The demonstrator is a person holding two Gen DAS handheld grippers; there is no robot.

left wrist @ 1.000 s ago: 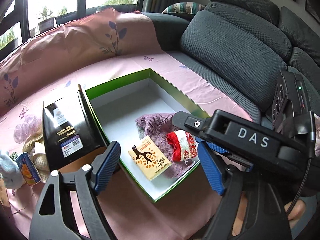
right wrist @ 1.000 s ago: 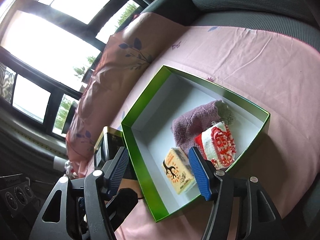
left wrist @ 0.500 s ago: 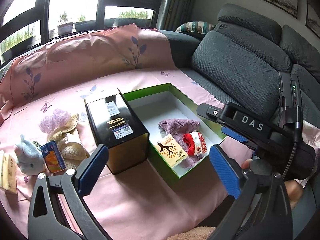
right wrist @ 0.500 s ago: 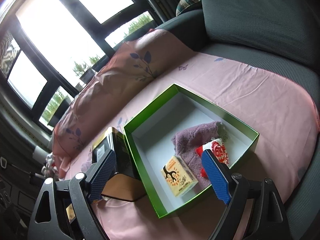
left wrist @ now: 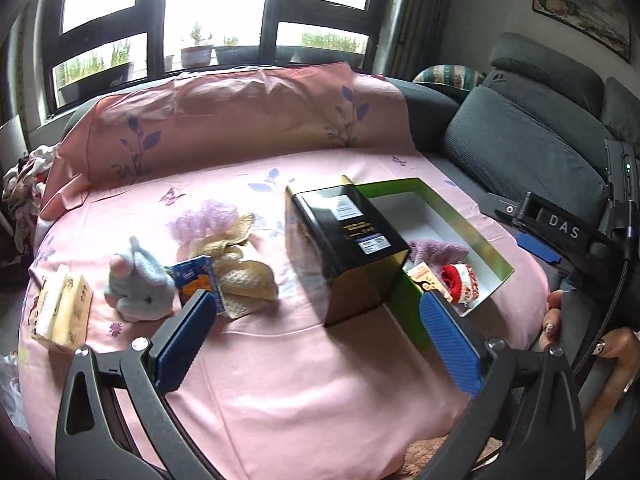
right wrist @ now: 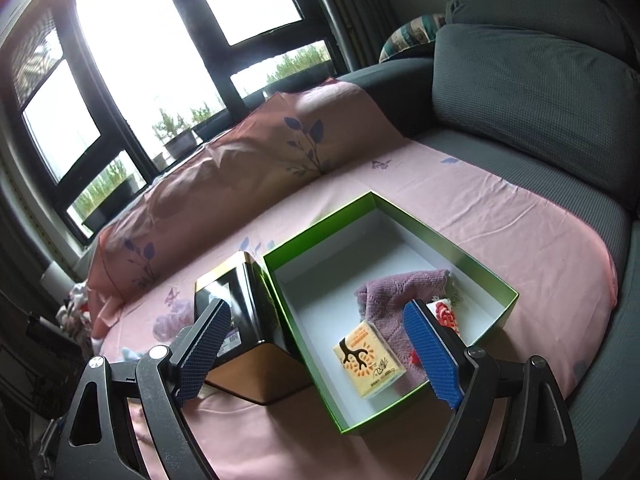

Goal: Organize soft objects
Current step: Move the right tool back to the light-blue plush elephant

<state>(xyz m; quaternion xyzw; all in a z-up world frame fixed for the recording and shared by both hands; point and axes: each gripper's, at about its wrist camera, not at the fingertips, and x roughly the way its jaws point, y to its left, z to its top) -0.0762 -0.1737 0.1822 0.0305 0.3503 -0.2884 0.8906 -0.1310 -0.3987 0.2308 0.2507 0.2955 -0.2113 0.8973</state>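
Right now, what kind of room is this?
Most likely a home living room: a grey sofa under a pink sheet, a large window with potted plants outside, and a framed picture.

Each camera sits just behind its own hand-held gripper and looks forward and downward along the two blue-padded fingers, which frame the bottom of the picture. The left wrist view stands back and takes in the whole pink sheet, facing the windows. The right wrist view sits closer in, angled across the green box toward the same windows. Both views share the green box, the black box beside it, and the grey sofa back.
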